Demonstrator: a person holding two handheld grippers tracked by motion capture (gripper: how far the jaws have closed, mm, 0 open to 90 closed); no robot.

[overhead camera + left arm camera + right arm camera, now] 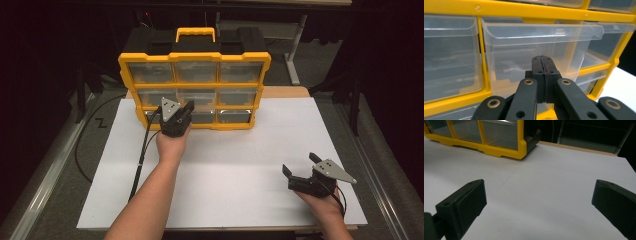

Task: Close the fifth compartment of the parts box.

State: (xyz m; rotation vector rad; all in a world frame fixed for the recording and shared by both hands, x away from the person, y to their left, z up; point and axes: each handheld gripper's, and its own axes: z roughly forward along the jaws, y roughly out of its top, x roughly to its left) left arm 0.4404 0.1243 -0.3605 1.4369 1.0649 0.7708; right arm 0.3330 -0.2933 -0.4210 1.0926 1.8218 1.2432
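The left gripper (176, 119) sits just left of centre in the high view, right up against the front of the yellow drawer cabinet (195, 56) that stands at the upper middle of the frame. Its jaws are pressed together, pad against pad, with nothing visible between them. In the left gripper view the closed tips (543, 65) rise from the bottom centre and lie in front of a clear plastic drawer (534, 47), which fills the middle of that frame and sticks out a little from the yellow frame around it. The tips stand below the drawer's overhanging lip and against its transparent front wall; whether they actually touch the wall cannot be told. Neighbouring clear drawers sit at the left and right edges of that view, each separated by yellow bars.

The right gripper (300, 169) is at the lower right of the high view, low over the white table sheet (235, 165), well apart from the cabinet. Its jaws are spread wide and hold nothing. In the right gripper view the two black pads (471, 195) stand at the lower left and lower right corners with bare white sheet between them, and the cabinet's lower corner (499, 147) lies at the upper left.
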